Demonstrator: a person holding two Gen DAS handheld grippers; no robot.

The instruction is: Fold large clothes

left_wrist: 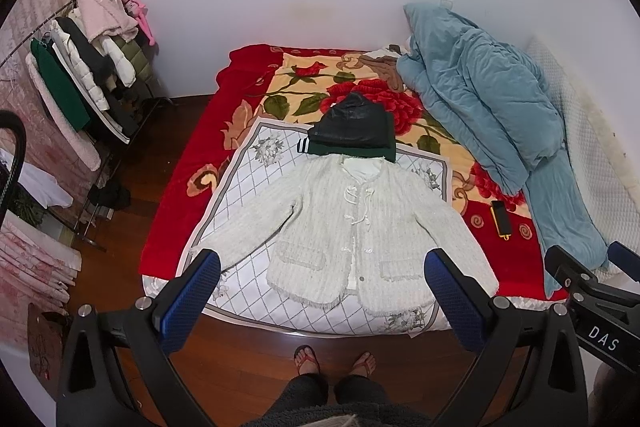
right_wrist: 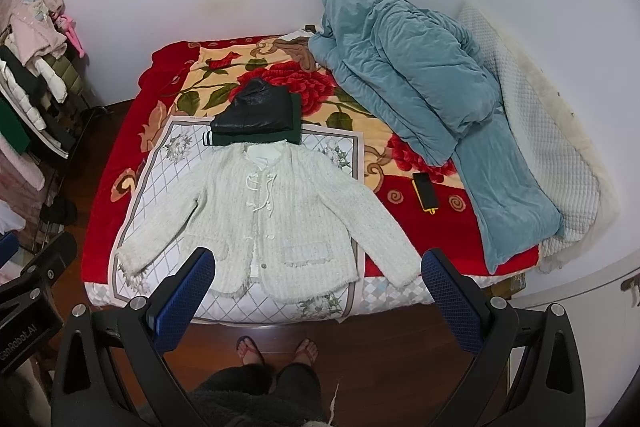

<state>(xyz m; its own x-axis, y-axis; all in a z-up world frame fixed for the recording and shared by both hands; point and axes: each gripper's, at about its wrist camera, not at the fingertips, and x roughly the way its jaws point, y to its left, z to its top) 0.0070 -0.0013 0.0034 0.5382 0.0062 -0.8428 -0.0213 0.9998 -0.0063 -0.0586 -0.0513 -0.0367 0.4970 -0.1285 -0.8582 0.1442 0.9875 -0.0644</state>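
A white knitted cardigan (left_wrist: 344, 227) (right_wrist: 272, 211) lies flat and face up on a white patterned sheet (left_wrist: 256, 163) (right_wrist: 160, 171) at the near end of the bed, sleeves spread to both sides. Behind its collar sits a folded stack, a black garment (left_wrist: 356, 125) (right_wrist: 256, 109) on top of a green one (left_wrist: 352, 151) (right_wrist: 256, 138). My left gripper (left_wrist: 320, 293) is open, held above the cardigan's hem, touching nothing. My right gripper (right_wrist: 318, 291) is open too, high over the hem and right sleeve.
A red floral blanket (left_wrist: 180, 195) (right_wrist: 108, 211) covers the bed. A bunched blue duvet (left_wrist: 480, 99) (right_wrist: 408, 79) fills its right side, with a phone (left_wrist: 502, 219) (right_wrist: 426, 191) beside it. A loaded clothes rack (left_wrist: 88, 75) stands left. The person's sandalled feet (left_wrist: 336, 363) stand on the wooden floor.
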